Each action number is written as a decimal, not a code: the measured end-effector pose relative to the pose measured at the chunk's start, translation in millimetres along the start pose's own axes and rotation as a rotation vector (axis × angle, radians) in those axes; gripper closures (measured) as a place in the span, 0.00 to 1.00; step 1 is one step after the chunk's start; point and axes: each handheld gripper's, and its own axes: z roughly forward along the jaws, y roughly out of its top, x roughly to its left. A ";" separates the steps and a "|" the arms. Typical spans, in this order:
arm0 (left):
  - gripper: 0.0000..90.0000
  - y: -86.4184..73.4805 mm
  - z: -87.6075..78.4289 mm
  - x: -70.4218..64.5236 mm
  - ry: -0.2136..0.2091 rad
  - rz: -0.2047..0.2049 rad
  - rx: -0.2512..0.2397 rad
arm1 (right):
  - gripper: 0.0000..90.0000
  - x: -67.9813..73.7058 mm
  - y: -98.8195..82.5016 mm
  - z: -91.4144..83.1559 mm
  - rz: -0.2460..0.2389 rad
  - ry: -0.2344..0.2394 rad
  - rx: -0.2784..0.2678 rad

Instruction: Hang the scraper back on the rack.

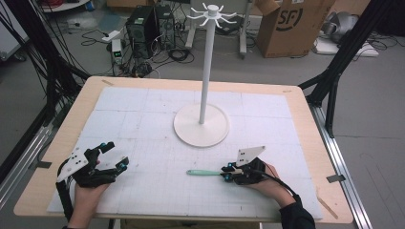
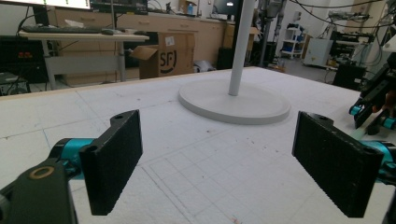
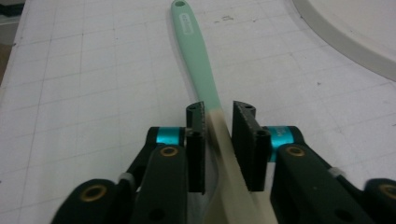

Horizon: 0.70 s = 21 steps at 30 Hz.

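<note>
A utensil with a mint-green handle (image 1: pixel 203 172) lies flat on the white gridded mat, pointing left. In the right gripper view its handle (image 3: pixel 196 46) has a hanging hole at the far end and turns cream-coloured where it passes between the jaws. My right gripper (image 1: pixel 225 172) (image 3: pixel 218 126) is shut on that cream part, low over the mat; the utensil's head is hidden beneath it. My left gripper (image 1: pixel 117 153) (image 2: pixel 219 158) rests open at the front left, with bare mat between its pads. A white hook stand (image 1: pixel 205 71) rises behind.
The stand's round base (image 1: pixel 188 131) (image 2: pixel 233 105) sits mid-table, and its rim (image 3: pixel 355 32) shows at the upper right of the right gripper view. The right gripper (image 2: pixel 373 102) shows at the edge of the left gripper view. Boxes, cables and computers lie beyond the table.
</note>
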 end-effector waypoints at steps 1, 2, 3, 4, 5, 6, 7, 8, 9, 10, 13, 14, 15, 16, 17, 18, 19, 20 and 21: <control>0.18 0.0 0.1 -0.1 0.000 -0.001 -0.001 | 0.87 -0.8 0.1 -0.1 0.010 0.001 -0.001; 0.18 0.0 0.2 0.0 0.001 0.000 -0.001 | 0.87 -0.8 0.2 0.1 0.013 0.002 -0.002; 0.18 0.0 0.2 0.0 0.001 0.001 0.000 | 0.88 0.1 0.6 0.1 0.003 -0.002 0.004; 0.19 0.1 0.2 0.1 0.001 0.001 0.001 | 0.88 1.3 1.1 -0.1 -0.003 -0.009 0.008; 0.19 0.0 0.3 -0.1 0.002 -0.001 0.001 | 0.88 2.9 1.7 0.3 -0.017 -0.019 0.009; 0.19 0.0 0.4 -0.1 0.001 -0.001 0.001 | 0.89 4.6 2.4 -0.1 -0.032 -0.030 0.018; 0.19 0.0 0.5 -0.2 0.001 -0.001 0.000 | 0.89 4.6 2.4 -0.1 -0.032 -0.030 0.018; 0.19 0.1 0.5 -0.3 0.002 -0.001 0.000 | 0.90 5.1 2.8 0.1 -0.036 -0.033 0.018; 0.19 0.0 0.5 -0.4 0.002 -0.001 0.000 | 0.90 5.1 3.0 0.2 -0.033 -0.028 0.019; 0.19 0.0 0.5 -0.4 0.002 -0.001 0.000 | 0.90 4.2 3.1 0.1 -0.025 -0.026 0.019; 0.19 0.1 0.4 -0.3 0.001 0.001 0.001 | 0.91 3.0 3.0 -0.3 0.001 -0.014 0.019; 0.19 0.1 0.4 -0.3 0.000 0.000 0.001 | 0.91 2.9 3.0 -0.2 0.003 -0.013 0.018; 0.19 0.1 0.4 -0.3 0.000 0.000 0.001 | 0.91 2.3 2.9 -0.4 0.008 -0.015 0.015; 0.19 0.1 0.4 -0.3 0.000 0.001 0.001 | 0.91 1.8 2.6 -0.4 0.013 -0.011 0.012; 0.19 0.1 0.4 -0.4 0.000 0.001 0.001 | 0.91 1.9 2.4 -0.3 0.021 -0.010 0.008; 0.19 0.1 0.4 -0.4 0.000 0.002 0.001 | 0.91 1.4 2.7 -0.8 0.028 -0.018 0.009; 0.19 0.0 0.4 -0.4 0.000 0.002 0.001 | 0.91 1.9 2.9 -0.9 0.032 -0.024 0.009; 0.19 0.1 0.3 -0.3 -0.001 0.004 0.003 | 0.91 1.4 3.2 -1.4 0.032 -0.037 0.004; 0.19 0.0 0.2 -0.6 0.001 0.002 0.003 | 0.91 1.2 3.7 -2.5 0.038 -0.042 -0.001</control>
